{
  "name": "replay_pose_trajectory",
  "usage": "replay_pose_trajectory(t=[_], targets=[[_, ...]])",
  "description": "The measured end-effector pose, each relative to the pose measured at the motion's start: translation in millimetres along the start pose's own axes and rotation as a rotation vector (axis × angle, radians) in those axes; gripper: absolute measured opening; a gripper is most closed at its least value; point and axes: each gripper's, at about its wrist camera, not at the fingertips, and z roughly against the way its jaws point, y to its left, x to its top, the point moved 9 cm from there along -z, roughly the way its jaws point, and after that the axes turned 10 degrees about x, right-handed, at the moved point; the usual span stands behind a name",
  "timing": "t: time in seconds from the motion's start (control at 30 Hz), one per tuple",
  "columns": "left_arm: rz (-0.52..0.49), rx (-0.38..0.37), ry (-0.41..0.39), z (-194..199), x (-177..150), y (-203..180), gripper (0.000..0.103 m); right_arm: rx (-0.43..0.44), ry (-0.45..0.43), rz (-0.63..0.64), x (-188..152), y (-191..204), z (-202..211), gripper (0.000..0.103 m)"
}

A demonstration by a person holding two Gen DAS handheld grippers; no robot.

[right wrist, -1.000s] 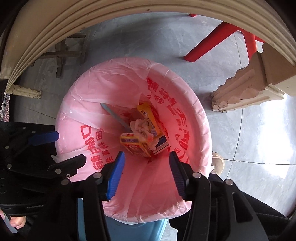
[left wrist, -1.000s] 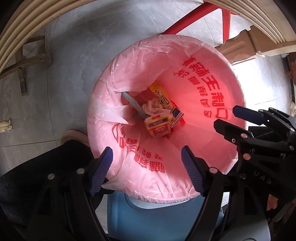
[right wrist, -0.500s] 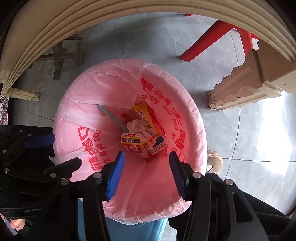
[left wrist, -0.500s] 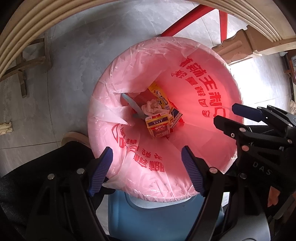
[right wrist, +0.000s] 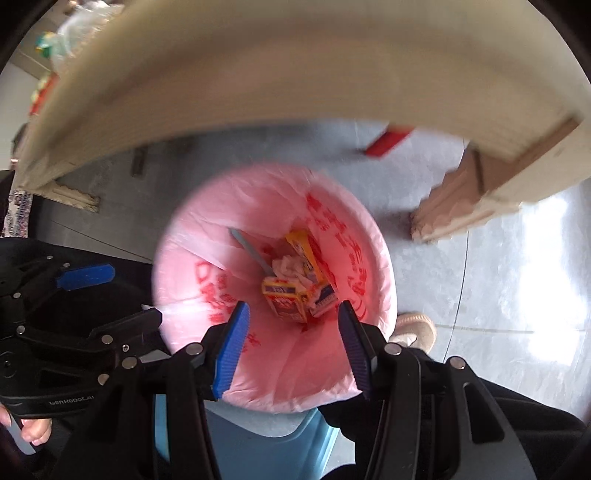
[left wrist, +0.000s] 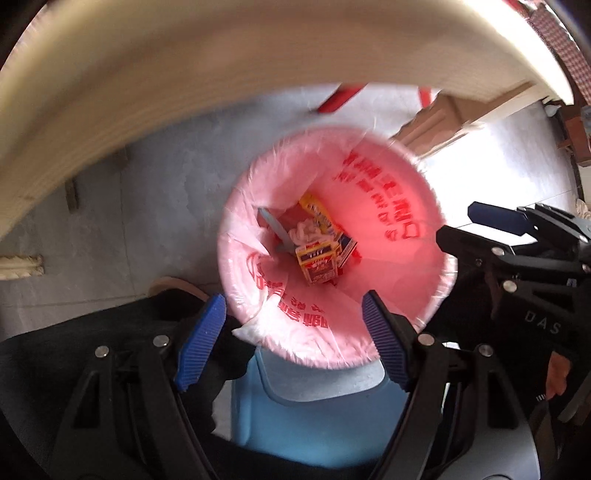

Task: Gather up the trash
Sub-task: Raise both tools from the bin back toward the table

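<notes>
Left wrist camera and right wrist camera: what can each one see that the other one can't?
Only the left wrist view shows the right gripper off to its side. Only the right wrist view shows the left gripper and blurry bags on the table top. Both show the pink trash bag, the yellow carton, crumpled tissue, a grey stick and the blue bin. Both grippers are open and empty.

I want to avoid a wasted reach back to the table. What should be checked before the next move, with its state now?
1. Left gripper empty and open: ok.
2. Right gripper empty and open: ok.
3. Trash inside the pink bin liner, including the yellow carton and crumpled tissue: ok.
4. Liner over the blue bin's rim: ok on the sides shown.
5. Next trash on the table: cannot tell, blurred.
6. Grippers apart from each other: ok.
</notes>
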Motion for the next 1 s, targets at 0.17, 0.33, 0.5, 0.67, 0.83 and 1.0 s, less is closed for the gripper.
replay_pose_trajectory(t=[0.17,0.33,0.5,0.67,0.83,1.0], targets=[[-0.025,0.055,-0.121,83.2,15.5,24.8,0.075,0.054,-0.098,0.074,27.3,35.6,71.2,0.05],[-0.017,0.088,-0.235,169.4,52.3,54.4,0.075,0.081,-0.198,0.153,78.5,67.9,148.7,0.05],[-0.01,0.136,-0.327,234.3,100.4,76.7,0.077,0.112,-0.272,0.194,131.0,91.9,203.5,0.051],[0.002,0.138,-0.346,260.5,147.1,88.1,0.078,0.081,-0.314,0.223,186.9,100.2,230.5,0.051],[0.01,0.164,-0.322,257.6,193.3,98.5,0.078,0.07,-0.301,0.226,223.4,96.3,225.8,0.051],[0.02,0.151,-0.275,240.6,231.2,104.5,0.078,0.054,-0.252,0.247,253.4,91.0,206.4,0.051]])
